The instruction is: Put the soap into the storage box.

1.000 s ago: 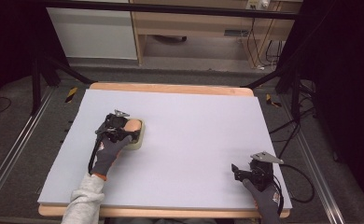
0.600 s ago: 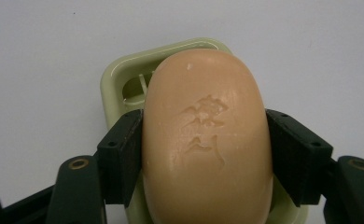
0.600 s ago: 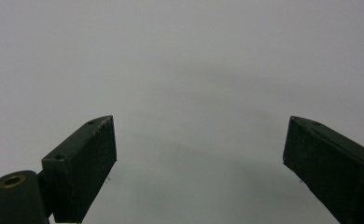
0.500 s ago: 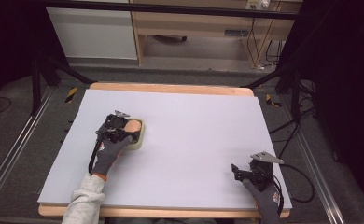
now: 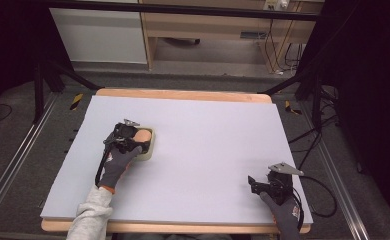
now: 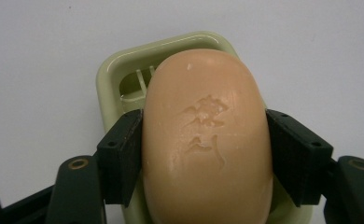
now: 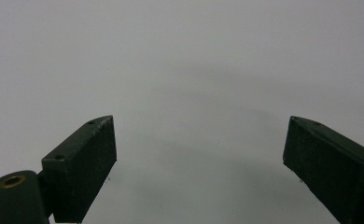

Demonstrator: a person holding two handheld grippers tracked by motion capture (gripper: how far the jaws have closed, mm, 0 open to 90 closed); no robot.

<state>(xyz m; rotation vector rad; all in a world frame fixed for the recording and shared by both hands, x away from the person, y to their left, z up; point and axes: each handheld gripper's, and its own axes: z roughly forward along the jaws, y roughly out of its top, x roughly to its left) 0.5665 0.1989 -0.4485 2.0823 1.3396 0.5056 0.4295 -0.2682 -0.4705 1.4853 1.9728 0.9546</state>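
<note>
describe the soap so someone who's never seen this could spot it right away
On the left half of the pale table, find the left gripper. Its jaws press both sides of the soap bar, over a pale green soap dish: smooth, peach-orange, oval, characters stamped on top.

The high view looked forward and down from above the person's side onto the whole pale grey rectangular table top (image 5: 213,150). The left gripper view sat very close, facing down along its jaws at a peach oval soap bar (image 6: 206,140); the high view shared that bar (image 5: 142,136). The right gripper view looked closely at bare table surface (image 7: 180,60).
</note>
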